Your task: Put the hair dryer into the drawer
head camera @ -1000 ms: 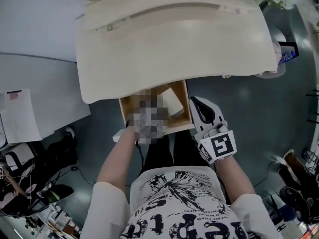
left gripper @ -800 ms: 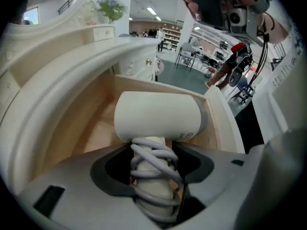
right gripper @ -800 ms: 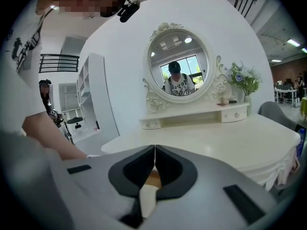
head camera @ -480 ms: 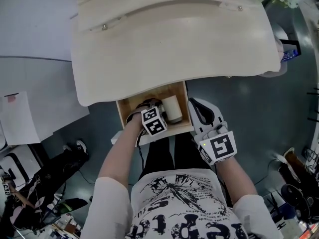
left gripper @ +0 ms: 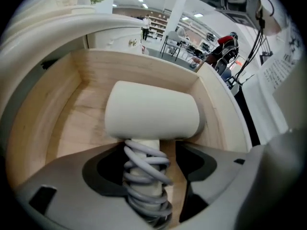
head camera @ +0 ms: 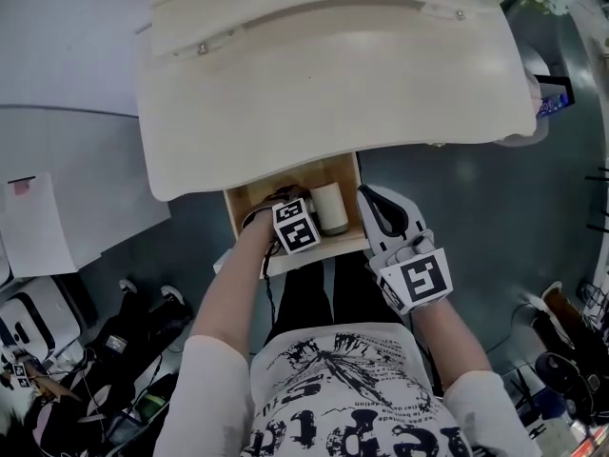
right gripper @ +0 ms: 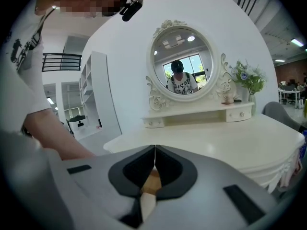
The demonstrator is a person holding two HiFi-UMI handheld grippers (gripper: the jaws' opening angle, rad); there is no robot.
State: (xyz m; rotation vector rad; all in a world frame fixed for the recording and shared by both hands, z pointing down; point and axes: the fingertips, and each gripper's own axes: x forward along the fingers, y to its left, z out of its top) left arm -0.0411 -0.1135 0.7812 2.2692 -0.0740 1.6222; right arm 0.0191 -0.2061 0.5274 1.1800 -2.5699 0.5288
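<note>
Hair dryer (left gripper: 151, 111) in the wooden drawer (left gripper: 134, 68); left gripper (left gripper: 146, 150) with jaws opening around the dryer's handle.
Right gripper (right gripper: 154, 164), closed and empty, faces the white dressing table (right gripper: 230, 133) and mirror (right gripper: 181, 61).

Drawer (head camera: 245, 198) rear hidden under table (head camera: 333, 74), hair dryer (head camera: 330, 208) handle unseen in head view

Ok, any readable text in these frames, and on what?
"epte": part of large print on the T-shirt, cut off at frame edge.
Paper sheet: nothing legible.
Printed panel: too small to read.
Marker cubes: square patterns, no words.
</note>
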